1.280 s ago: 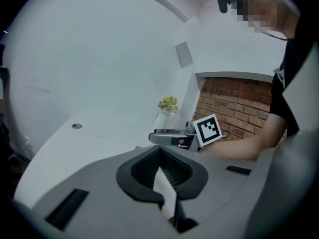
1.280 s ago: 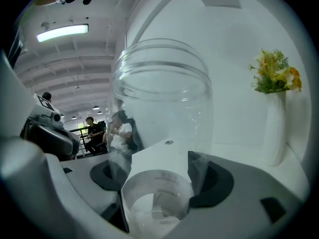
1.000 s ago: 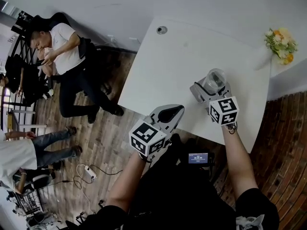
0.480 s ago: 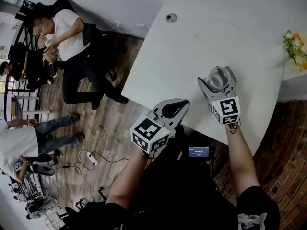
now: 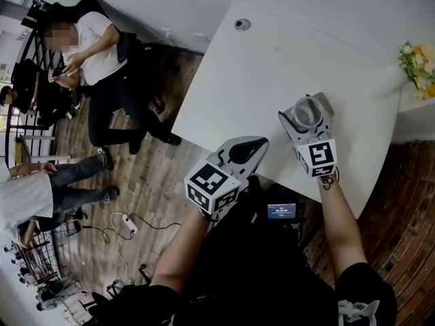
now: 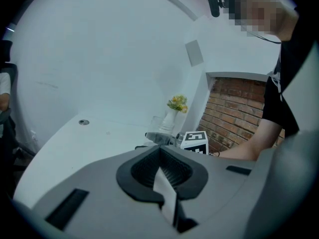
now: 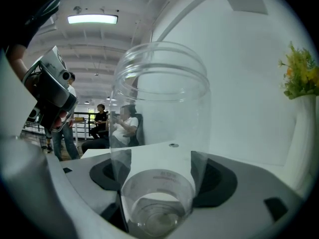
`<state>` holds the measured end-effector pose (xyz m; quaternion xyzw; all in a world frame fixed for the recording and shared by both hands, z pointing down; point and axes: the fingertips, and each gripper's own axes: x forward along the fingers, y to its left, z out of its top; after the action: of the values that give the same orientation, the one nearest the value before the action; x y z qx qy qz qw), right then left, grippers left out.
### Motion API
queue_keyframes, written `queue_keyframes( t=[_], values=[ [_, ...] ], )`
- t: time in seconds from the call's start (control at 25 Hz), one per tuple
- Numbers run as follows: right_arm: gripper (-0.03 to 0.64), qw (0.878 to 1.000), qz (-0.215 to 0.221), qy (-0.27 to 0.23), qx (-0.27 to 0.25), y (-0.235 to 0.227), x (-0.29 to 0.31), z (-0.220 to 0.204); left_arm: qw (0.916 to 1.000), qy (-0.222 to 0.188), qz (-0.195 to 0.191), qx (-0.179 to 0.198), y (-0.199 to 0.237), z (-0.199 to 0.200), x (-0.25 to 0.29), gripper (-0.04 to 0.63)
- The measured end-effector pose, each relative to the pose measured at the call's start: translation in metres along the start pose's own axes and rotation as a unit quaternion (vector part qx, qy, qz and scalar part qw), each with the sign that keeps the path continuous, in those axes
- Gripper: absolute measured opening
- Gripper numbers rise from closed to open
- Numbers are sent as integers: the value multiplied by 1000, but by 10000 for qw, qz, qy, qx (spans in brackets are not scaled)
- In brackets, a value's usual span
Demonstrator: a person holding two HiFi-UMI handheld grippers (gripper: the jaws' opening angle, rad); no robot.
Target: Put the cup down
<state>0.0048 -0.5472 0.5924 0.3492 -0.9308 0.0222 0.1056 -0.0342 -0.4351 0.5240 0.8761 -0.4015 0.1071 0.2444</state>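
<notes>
A clear plastic cup [image 7: 157, 133] stands upright between the jaws of my right gripper [image 7: 159, 176], which is shut on its lower part. In the head view the cup [image 5: 304, 113] and right gripper [image 5: 307, 122] hang over the white table [image 5: 251, 87] near its front right edge. Whether the cup's base touches the tabletop I cannot tell. My left gripper [image 5: 239, 153] is at the table's near edge, jaws shut and empty [image 6: 160, 156]. From the left gripper view the cup [image 6: 157, 127] shows ahead to the right.
A white vase of yellow flowers [image 5: 420, 63] stands at the table's far right corner. A round cable hole [image 5: 242, 24] lies at the far left of the table. People [image 5: 95, 66] sit and stand on the wooden floor to the left. A brick wall [image 5: 401, 202] rises at right.
The right gripper with the cup has drawn slightly toward the table's near edge. The left gripper has barely moved.
</notes>
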Motion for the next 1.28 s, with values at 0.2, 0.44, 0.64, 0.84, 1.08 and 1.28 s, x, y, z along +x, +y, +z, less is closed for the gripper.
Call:
queue_keyframes(
  t=[0.2, 0.44, 0.64, 0.84, 1.08, 1.28],
  values=[
    [497, 9998, -63, -78, 197, -7, -6, 1, 10000, -81, -23, -4, -1, 2, -2, 9],
    [497, 9996, -210, 22, 184, -9, -26, 3, 9999, -135, -25, -7, -6, -1, -12, 9],
    [497, 9984, -402, 37, 396, -11, -47, 10, 9997, -219, -25, -50, -8, -3, -22, 9],
    [495, 9943, -532, 98, 917, -6, -77, 9, 9995, -293, -65, -33, -15, -5, -35, 9],
    [494, 9864, -801, 201, 1421, -3, -116, 9, 9992, -387, -93, 38, -17, -5, -52, 9],
    [421, 9876, -686, 134, 1406, 13, -148, 23, 9985, -501, -162, 113, -22, -3, -54, 9]
  ],
)
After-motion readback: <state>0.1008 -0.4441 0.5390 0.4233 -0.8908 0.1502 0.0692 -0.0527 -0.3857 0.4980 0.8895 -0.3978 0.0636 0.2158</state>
